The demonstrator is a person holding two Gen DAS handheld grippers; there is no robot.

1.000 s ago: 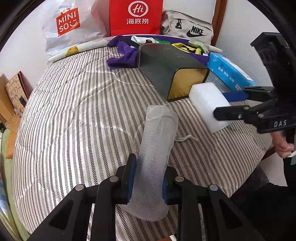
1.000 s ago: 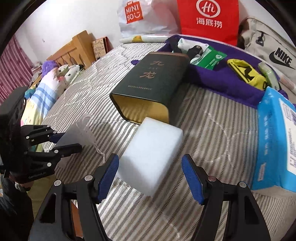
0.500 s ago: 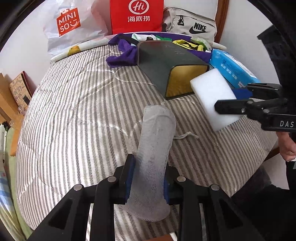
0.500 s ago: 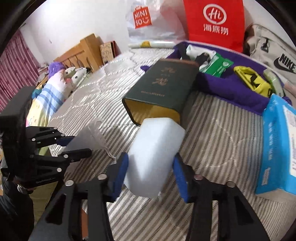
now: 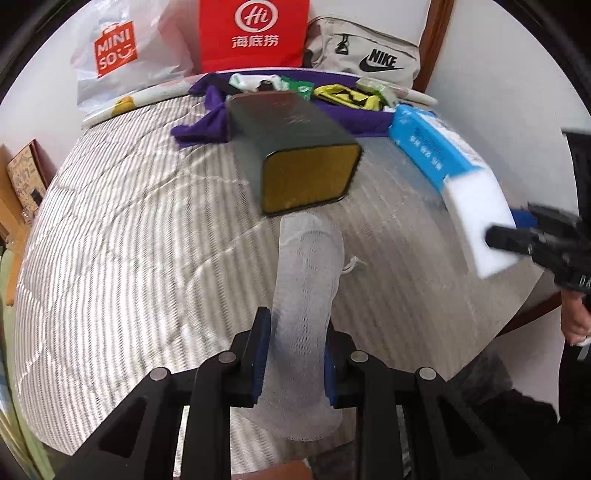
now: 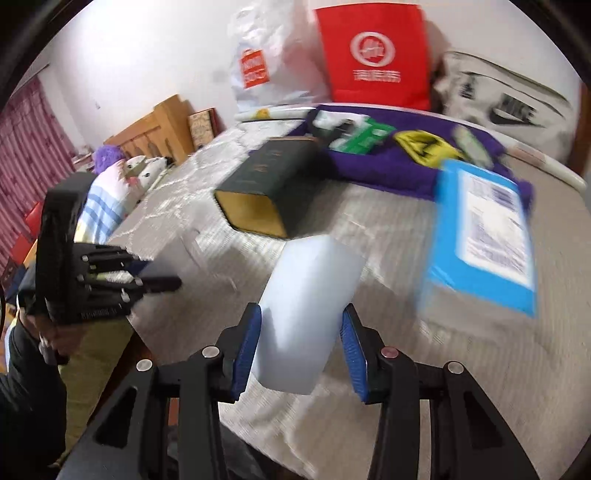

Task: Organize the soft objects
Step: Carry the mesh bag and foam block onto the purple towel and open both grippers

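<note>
My left gripper point(image 5: 295, 354) is shut on a long white mesh pouch point(image 5: 306, 288) and holds it above the striped bed, its far end just in front of the open gold mouth of a dark green box point(image 5: 295, 147) lying on its side. My right gripper point(image 6: 301, 350) is shut on a white foam block point(image 6: 306, 314), lifted off the bed in front of the same box point(image 6: 269, 184). The block point(image 5: 480, 221) and the right gripper show at the right edge of the left wrist view. The left gripper point(image 6: 159, 282) shows at the left of the right wrist view.
A blue tissue pack point(image 6: 484, 236) lies right of the box. A purple cloth point(image 6: 399, 162) with small packets lies behind it. A red bag point(image 5: 255, 33), a white Miniso bag point(image 5: 122, 55) and a Nike bag point(image 5: 365, 55) stand at the wall. The bed edge point(image 5: 509, 325) is near right.
My right gripper closed on the foam block and lifted it up and to the right. My left gripper carried the mesh pouch forward towards the box mouth.
</note>
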